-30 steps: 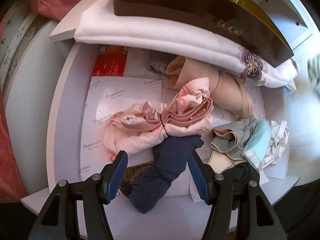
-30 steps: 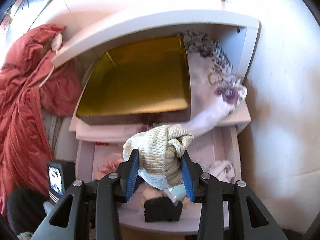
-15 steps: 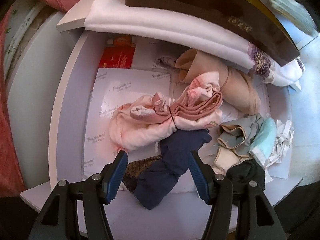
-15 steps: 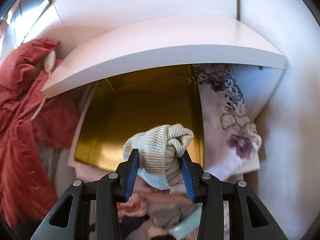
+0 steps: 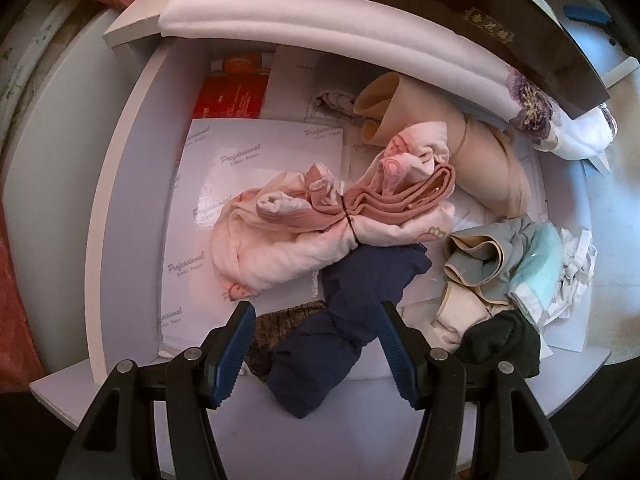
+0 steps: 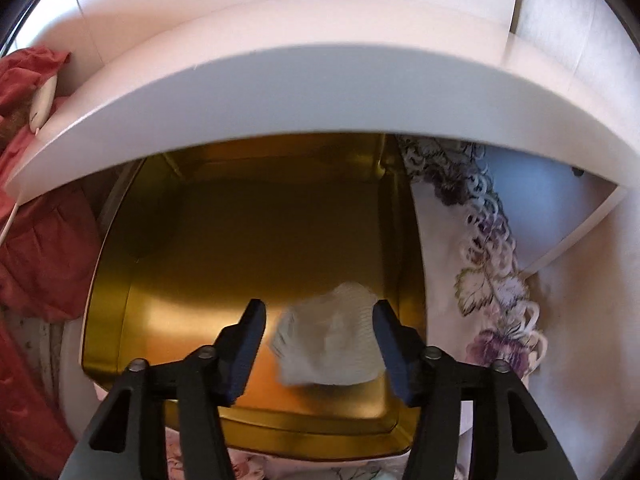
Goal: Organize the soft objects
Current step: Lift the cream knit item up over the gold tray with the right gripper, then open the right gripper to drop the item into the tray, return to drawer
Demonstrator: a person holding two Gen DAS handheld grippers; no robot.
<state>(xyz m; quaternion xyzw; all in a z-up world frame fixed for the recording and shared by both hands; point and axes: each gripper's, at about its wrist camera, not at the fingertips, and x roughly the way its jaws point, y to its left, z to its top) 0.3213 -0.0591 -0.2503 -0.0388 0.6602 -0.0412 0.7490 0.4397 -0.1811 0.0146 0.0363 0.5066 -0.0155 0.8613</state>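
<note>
While blurred, knit bundle, long axis unclear.

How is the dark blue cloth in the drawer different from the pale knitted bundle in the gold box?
The dark blue cloth is navy and smooth, while the pale knitted bundle is cream and ribbed. The cloth lies stretched out long in the white drawer among other garments; the bundle is a compact ball, alone in the gold box. The cloth looks sharp; the bundle is blurred. Both lie between open jaws, ungripped.
</note>
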